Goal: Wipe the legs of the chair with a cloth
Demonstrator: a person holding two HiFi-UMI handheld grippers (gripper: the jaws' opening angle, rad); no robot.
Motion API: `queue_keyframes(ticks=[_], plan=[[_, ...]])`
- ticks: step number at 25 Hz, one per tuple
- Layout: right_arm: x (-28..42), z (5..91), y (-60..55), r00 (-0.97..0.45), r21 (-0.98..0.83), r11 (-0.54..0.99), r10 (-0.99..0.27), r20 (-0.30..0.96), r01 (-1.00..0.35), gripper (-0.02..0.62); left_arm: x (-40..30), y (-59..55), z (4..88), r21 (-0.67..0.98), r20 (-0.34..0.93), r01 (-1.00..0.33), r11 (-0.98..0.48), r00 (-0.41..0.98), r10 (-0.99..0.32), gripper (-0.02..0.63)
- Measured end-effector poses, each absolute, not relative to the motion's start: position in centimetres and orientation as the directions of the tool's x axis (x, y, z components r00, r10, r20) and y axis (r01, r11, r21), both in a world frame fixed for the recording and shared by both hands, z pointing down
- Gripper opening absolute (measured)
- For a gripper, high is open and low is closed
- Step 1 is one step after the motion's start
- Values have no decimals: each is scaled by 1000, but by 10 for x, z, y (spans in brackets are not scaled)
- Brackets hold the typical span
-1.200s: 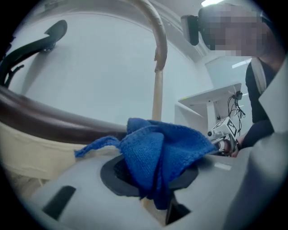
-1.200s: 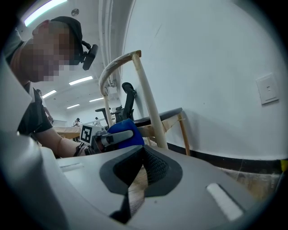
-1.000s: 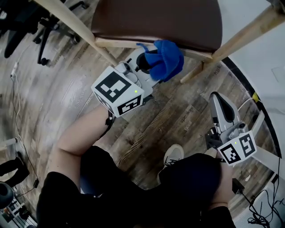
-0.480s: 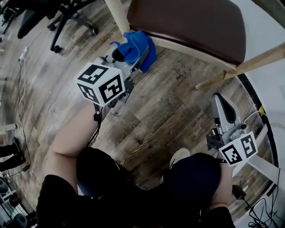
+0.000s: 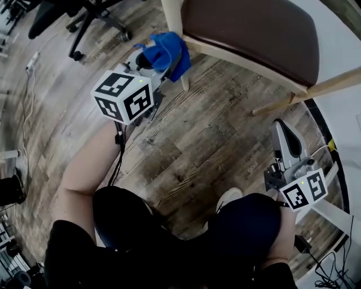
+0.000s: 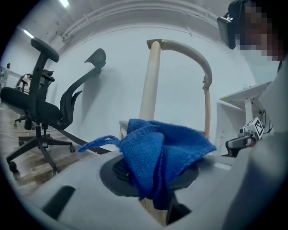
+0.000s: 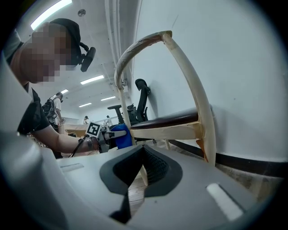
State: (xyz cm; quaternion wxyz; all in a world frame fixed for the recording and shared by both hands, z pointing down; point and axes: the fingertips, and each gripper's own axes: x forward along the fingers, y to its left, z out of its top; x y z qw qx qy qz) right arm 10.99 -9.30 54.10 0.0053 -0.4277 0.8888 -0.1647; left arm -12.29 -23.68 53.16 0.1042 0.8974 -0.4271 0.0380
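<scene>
Wood floor (image 5: 197, 141). Chair (image 5: 254, 28) at top, brown seat, pale wood legs. Right gripper (image 5: 285, 132) low by the person's knee, jaws together, nothing in them. Left gripper (image 5: 155, 59) clamped on bunched blue cloth (image 5: 164, 49), cloth against chair's front leg (image 5: 181, 73).

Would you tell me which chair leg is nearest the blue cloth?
The leg under the seat's left corner, right beside the cloth; the other visible leg slants off far to the right.
</scene>
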Motion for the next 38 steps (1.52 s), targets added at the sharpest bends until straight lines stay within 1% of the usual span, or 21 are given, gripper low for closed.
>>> queue_keyframes(ticks=[3, 7, 12, 18, 22, 26, 30, 31, 33, 38], plan=[[112, 543, -92, -629, -301, 573, -765, 135, -762, 8, -124, -237, 532, 154, 146, -779, -608, 627, -765, 133], [114, 543, -93, -633, -306, 575, -762, 137, -759, 8, -121, -239, 539, 103, 140, -789, -606, 614, -776, 137], [119, 549, -96, -630, -317, 567, -763, 146, -760, 8, -120, -240, 551, 85, 92, -791, -605, 611, -786, 138], [127, 559, -100, -627, -327, 557, -760, 168, -763, 8, -121, -243, 605, 60, 143, -807, -588, 589, -795, 141], [133, 567, -103, -619, -337, 543, -762, 187, -770, 8, -120, -246, 624, 19, 117, -809, -588, 586, -802, 153], [137, 573, -107, -618, -351, 534, -760, 199, -769, 8, -119, -249, 645, 30, 106, -821, -569, 569, -815, 163], [139, 579, -110, -620, -360, 529, -755, 212, -768, 8, -118, -249, 655, 22, 66, -828, -561, 561, -825, 167], [140, 581, -111, -619, -363, 527, -755, 216, -768, 8, -118, -249, 660, 30, 73, -827, -561, 561, -824, 167], [140, 584, -113, -620, -371, 523, -753, 222, -767, 8, -118, -250, 680, 58, 127, -828, -557, 560, -819, 166], [135, 591, -116, -637, -380, 533, -732, 241, -756, 8, -124, -251, 771, 116, 378, -848, -516, 519, -767, 149]])
